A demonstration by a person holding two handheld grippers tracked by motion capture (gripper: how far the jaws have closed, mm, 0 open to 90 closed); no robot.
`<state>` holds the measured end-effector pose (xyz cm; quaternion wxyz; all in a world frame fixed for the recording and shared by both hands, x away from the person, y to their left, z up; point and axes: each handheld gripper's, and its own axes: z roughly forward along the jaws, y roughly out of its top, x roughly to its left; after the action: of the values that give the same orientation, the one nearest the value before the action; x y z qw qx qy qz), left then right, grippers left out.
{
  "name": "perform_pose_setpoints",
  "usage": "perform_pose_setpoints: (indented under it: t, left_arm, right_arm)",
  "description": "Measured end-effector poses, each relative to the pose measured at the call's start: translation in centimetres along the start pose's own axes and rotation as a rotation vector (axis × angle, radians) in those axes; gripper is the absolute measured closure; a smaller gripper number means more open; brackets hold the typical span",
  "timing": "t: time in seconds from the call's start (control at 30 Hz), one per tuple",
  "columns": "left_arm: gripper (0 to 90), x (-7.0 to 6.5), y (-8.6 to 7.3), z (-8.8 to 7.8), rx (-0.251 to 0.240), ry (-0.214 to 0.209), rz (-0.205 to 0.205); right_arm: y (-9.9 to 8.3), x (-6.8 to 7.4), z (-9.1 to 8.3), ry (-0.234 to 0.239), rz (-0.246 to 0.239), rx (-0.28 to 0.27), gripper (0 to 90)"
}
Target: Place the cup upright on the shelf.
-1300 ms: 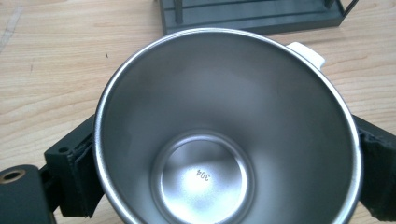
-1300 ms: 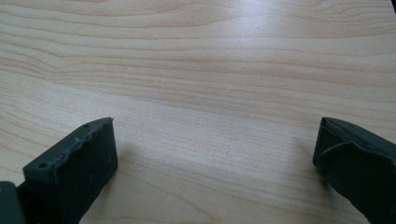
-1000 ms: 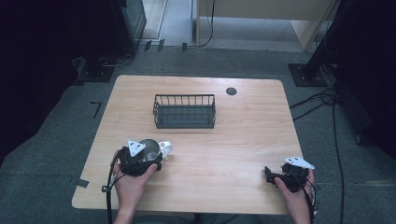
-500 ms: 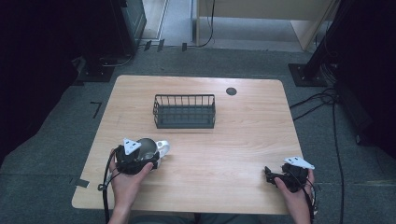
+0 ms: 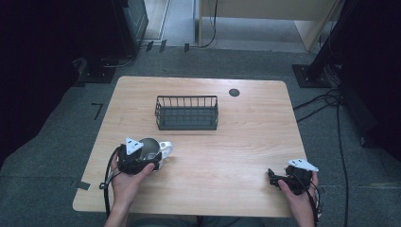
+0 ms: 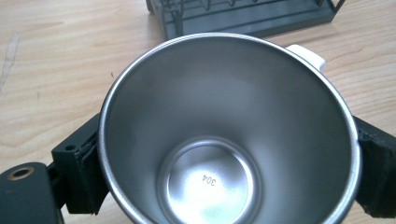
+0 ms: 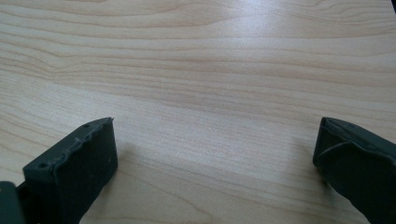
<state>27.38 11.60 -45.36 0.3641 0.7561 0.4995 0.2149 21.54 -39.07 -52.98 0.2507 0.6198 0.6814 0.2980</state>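
We see the left gripper clamped on a steel cup — one jaw pressed against each side of it — near the table's front left, the cup's white handle pointing toward the wire basket. Whether the cup rests on the wood or hangs just above it, we cannot tell. The right gripper sits at the front right, jaws wide apart over bare wood.

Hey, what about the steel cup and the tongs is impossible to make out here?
- Steel cup: outer wall and base hidden behind its rim, left gripper view.
- Cup's white handle: partly covered by the left tongs, high view.
- Right tongs: cut off at the bottom edge, right gripper view.
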Motion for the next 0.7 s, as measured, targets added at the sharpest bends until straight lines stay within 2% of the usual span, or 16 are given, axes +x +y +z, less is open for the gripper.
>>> perform_pose_setpoints:
  t: [0.43,0.7]
  left_arm:
    - [6.8,-0.6,2.4,-0.4,-0.041,-0.032,0.025]
    - [6.8,-1.0,4.3,0.0,-0.057,-0.07,0.037]
  right_arm:
    - [0.0,0.0,0.0,0.0,0.0,0.0,0.0]
    - [0.0,0.0,0.0,0.0,0.0,0.0,0.0]
